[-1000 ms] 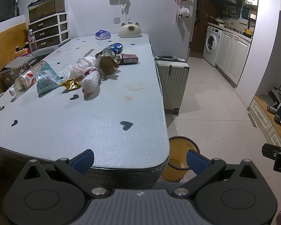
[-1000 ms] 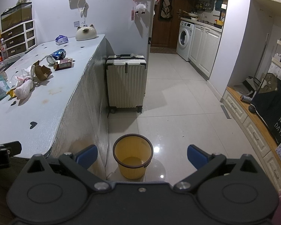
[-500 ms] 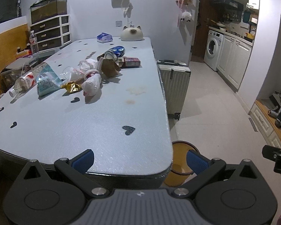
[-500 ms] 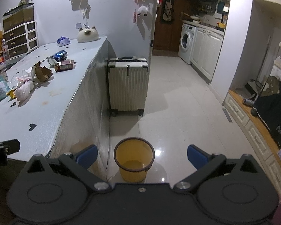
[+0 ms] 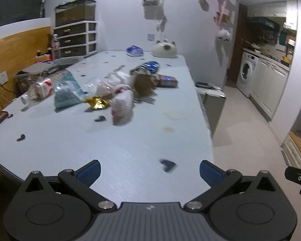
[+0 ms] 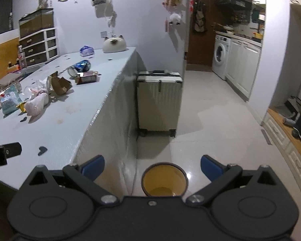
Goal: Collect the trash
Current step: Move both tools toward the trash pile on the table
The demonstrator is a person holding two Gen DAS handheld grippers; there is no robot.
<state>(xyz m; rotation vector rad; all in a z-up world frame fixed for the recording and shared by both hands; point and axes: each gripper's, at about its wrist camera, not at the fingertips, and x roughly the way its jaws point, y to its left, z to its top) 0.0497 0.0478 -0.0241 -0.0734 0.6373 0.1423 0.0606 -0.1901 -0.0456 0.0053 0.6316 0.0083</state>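
Jaws stand spread and empty on both: the left hand-held gripper (image 5: 149, 171) hangs over the near end of the counter (image 5: 114, 144), and the right hand-held gripper (image 6: 152, 167) hangs beyond the counter's corner, above the yellow bin (image 6: 164, 179) on the floor. Over the last second both have risen and pushed forward; the bin has slipped out of the left view behind the counter edge and sits lower in the right view. That reads as an approach toward the litter, with nothing picked up yet. The trash lies heaped mid-counter, well apart from either hand-held gripper: a white crumpled bag (image 5: 122, 105) nearest, gold foil (image 5: 96, 102) touching it, a teal pouch (image 5: 67, 93), a toppled clear bottle (image 5: 39, 90), torn brown cardboard (image 5: 143, 83), a small red box (image 5: 167, 81) and a blue can (image 5: 151, 66) behind, all light and easily crushed
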